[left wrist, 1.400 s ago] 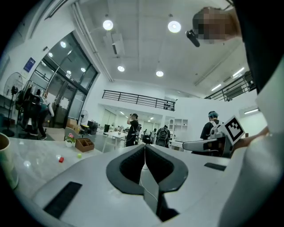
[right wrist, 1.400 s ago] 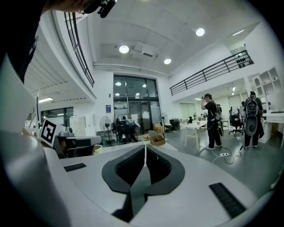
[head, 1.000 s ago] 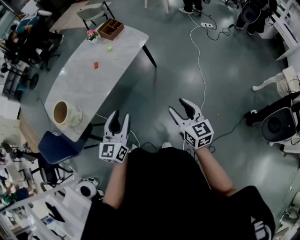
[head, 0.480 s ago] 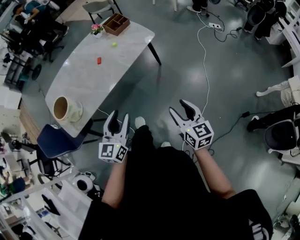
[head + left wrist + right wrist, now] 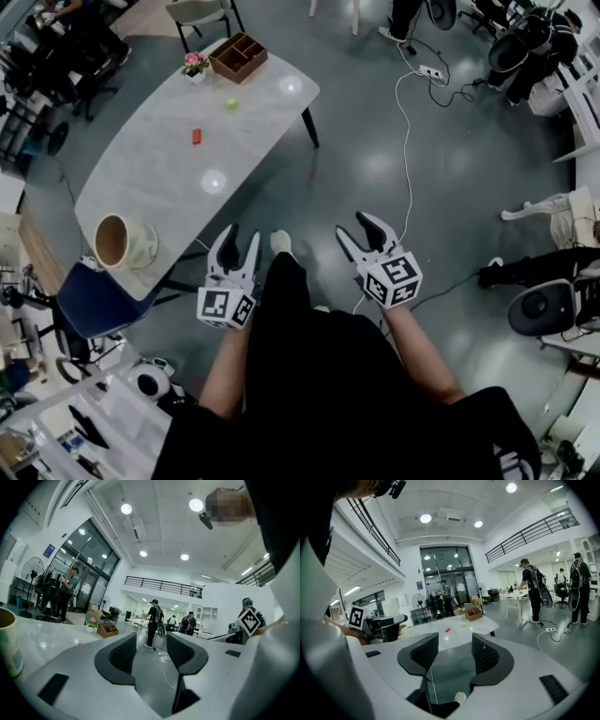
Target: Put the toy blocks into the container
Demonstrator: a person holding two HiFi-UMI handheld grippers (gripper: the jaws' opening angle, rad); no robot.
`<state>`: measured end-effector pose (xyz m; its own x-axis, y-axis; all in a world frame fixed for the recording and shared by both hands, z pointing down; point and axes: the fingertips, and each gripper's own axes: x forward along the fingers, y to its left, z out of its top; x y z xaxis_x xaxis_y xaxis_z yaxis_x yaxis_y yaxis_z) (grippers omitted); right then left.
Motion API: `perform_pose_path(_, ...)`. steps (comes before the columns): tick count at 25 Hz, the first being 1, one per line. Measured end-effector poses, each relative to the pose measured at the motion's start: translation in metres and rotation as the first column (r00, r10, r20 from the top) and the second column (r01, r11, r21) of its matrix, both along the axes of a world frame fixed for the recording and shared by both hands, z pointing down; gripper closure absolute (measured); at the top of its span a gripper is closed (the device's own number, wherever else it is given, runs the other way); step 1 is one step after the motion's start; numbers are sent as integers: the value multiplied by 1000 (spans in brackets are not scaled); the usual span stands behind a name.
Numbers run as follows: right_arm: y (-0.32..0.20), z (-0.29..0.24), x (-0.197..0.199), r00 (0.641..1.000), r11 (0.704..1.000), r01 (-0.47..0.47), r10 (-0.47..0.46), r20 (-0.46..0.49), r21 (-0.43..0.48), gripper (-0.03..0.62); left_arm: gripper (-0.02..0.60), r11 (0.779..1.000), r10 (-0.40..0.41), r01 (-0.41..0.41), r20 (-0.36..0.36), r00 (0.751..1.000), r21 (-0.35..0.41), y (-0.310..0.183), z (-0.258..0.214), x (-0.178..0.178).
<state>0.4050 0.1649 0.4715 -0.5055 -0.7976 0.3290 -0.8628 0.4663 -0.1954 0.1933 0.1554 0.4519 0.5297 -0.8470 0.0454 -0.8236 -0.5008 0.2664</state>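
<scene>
We count two grippers, both over the grey floor (image 5: 469,187) and well apart from the desk (image 5: 150,187). Left gripper (image 5: 239,234): jaws wide, have just been opening a little, nothing between them. Its view looks through the gap at floor and one white cable (image 5: 162,673). Right gripper (image 5: 356,225): jaws also wide, nothing in them. Its view shows the desk top beyond the gap. Toy blocks: two, both loose on the desk and well apart from each other. One red block (image 5: 196,136) lies around mid-desk, one yellow-green block (image 5: 231,103) nearer the far end. One wooden container (image 5: 238,57), split into compartments, sits at the far end of the desk, apart from both blocks. One small pot of pink flowers (image 5: 194,66) stands just beside it. One tan mug (image 5: 122,242) stands at the near end, close to the edge. One blue chair (image 5: 94,300) sits at that near corner, partly under the desk. In the head view the cable runs across the floor to one power strip (image 5: 431,71). In the right gripper view we make out three people standing in the background, two of them with backpacks.
</scene>
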Motion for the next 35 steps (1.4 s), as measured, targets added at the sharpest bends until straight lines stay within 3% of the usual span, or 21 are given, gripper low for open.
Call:
perform_pose_path(4,-67,6,-20,999,999,35,-35,-18,-19,402,402,1000,-7,7,5,1000,5,-58,8,-16)
perform_pose_path(8,-141,9,-47,996,998,64,-65,-55,-24,402,398,1000,-3,2,61,998,16,-124,16,-45)
perform_pose_path(12,-203,6,-74,991,994,104,-107,-82,-37,402,397,998,-62,62,6,998,4,-184,9,-83)
perform_pose_path(16,-257,0,-101,987,990,131,-134,-83,-47,402,397,996,-93,93,5,996,-11,-226,1,-112)
perform_pose_path(20,-307,-9,-137,984,983,177,-179,-20,-53,402,397,995,-93,92,-22,995,-25,-258,-10,-127)
perform_pose_path(23,-331,-24,-164,979,979,199,-196,56,-45,402,397,998,-49,47,-50,998,-41,-272,-14,-130)
perform_pose_path(26,-345,-25,-176,979,978,204,-203,36,-35,402,391,998,-13,10,-43,999,-55,-290,-9,-130)
perform_pose_path(35,-373,5,-186,964,957,266,-266,14,-119,402,390,994,-88,83,-66,994,-72,-307,4,-142)
